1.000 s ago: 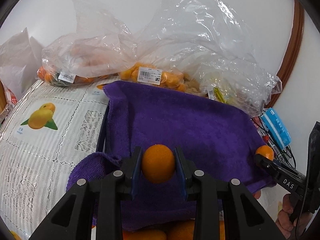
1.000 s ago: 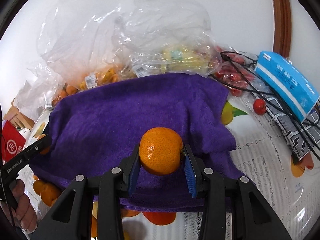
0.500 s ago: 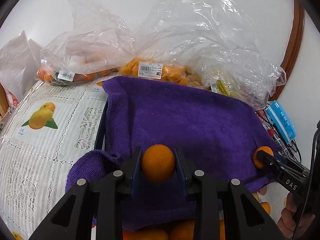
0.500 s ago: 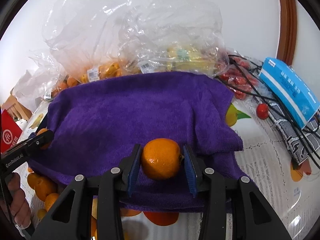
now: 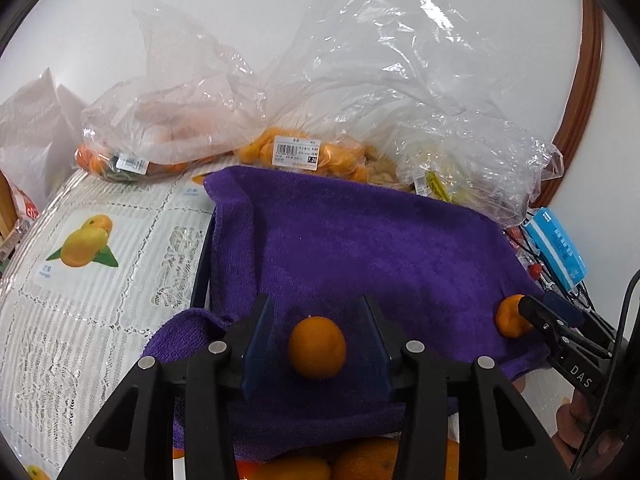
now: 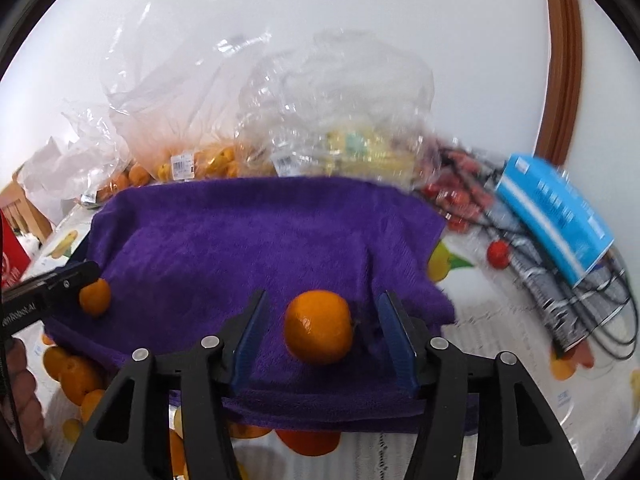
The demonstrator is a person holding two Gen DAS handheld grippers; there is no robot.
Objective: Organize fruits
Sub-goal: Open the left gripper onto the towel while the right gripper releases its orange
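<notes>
Both grippers' jaws have just been opening: left gripper and right gripper each stand clear around 1 mandarin resting on the purple towel.

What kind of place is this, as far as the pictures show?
Probably a home dining table: a lace-pattern tablecloth with printed fruit, plastic bags of shop-labelled fruit against a white wall, and a purple towel laid out with mandarins on it.

Home dining table: lace fruit-print tablecloth, price-labelled grocery bags, wood door frame.
</notes>
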